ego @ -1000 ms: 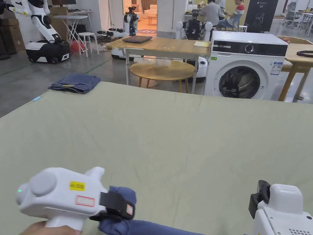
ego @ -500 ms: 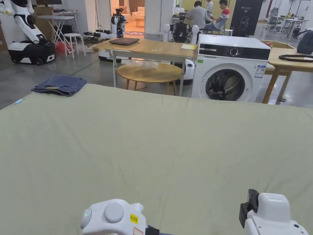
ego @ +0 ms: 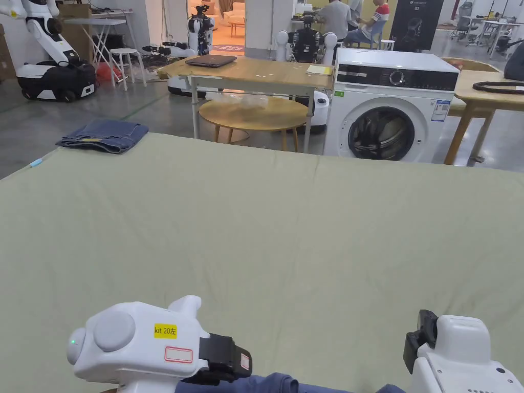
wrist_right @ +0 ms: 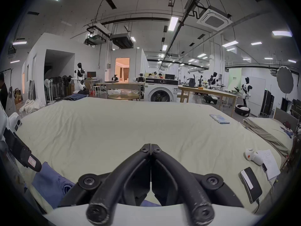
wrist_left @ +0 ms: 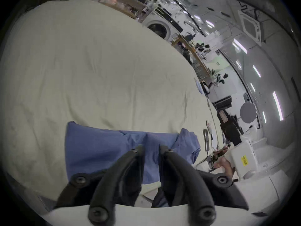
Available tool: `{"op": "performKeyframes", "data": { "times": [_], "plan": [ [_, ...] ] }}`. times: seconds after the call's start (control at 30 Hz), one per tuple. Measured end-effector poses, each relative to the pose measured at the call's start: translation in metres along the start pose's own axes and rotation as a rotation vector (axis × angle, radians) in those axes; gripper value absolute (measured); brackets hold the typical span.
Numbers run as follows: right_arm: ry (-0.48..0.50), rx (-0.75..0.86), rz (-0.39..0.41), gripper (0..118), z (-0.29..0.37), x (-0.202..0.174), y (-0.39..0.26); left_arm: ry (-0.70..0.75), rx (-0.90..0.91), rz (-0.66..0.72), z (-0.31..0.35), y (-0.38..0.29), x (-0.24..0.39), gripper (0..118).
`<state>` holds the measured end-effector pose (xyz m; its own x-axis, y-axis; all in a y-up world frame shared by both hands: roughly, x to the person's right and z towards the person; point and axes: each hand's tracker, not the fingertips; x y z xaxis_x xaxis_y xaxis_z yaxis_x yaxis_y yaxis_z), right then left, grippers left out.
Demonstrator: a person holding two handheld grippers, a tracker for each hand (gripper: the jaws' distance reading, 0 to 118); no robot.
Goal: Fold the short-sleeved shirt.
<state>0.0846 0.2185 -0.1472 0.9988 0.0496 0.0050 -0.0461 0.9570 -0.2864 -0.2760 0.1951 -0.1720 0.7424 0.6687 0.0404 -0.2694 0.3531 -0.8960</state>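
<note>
left gripper (wrist_left: 150,149): jaws slightly parted over blue shirt (wrist_left: 104,148), grip unclear | right gripper (wrist_right: 151,148): closed, empty | advice: flatten the shirt first

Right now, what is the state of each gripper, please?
Left gripper: open, jaws apart above the blue shirt, holding nothing.
Right gripper: shut, empty.

shirt (wrist_left: 104,148): blue, plain cloth
state: partly folded, rumpled, one corner loose at the side
pose: flat, long edge straight across
place: on the pale green sheet (wrist_left: 97,74), at its near edge; a sliver visible at the bottom of the head view
</note>
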Motion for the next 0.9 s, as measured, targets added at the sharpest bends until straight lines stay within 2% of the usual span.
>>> {"op": "performKeyframes", "data": {
  "times": [0.07,0.13,0.23,0.37,0.4,0.47,0.53,0.63,0.73,0.9],
  "plan": [
    [-0.002,-0.002,-0.001,0,0.000,0.001,-0.001,0.073,-0.006,0.019,-0.009,-0.004,-0.010,7],
    [-0.002,-0.003,-0.002,0,0.001,0.001,-0.001,0.114,-0.052,0.014,-0.028,-0.005,-0.024,6],
    [-0.003,-0.007,-0.001,0,0.001,0.002,-0.004,-0.018,-0.100,0.046,-0.053,-0.014,-0.028,6],
    [-0.009,-0.013,-0.006,0,0.000,0.005,-0.008,-0.224,-0.070,0.042,-0.077,-0.031,0.002,6],
    [-0.009,-0.015,-0.009,0,-0.001,0.005,-0.009,-0.215,-0.069,0.044,-0.084,-0.033,0.006,6],
    [-0.012,-0.020,-0.010,0,-0.002,0.007,-0.010,-0.097,-0.117,0.060,-0.104,-0.035,0.005,6],
    [-0.013,-0.024,-0.009,0,-0.001,0.008,-0.010,-0.057,-0.130,0.066,-0.125,-0.035,-0.007,0],
    [-0.020,-0.023,-0.013,0,0.001,0.010,-0.009,-0.106,-0.116,0.132,-0.135,-0.038,-0.011,0],
    [-0.023,-0.021,-0.016,0,0.002,0.012,-0.009,-0.088,-0.146,0.064,-0.138,-0.041,-0.003,0],
    [-0.024,-0.023,-0.007,0,0.002,0.012,-0.009,-0.089,-0.168,0.046,-0.134,-0.034,0.002,0]
  ]
}}
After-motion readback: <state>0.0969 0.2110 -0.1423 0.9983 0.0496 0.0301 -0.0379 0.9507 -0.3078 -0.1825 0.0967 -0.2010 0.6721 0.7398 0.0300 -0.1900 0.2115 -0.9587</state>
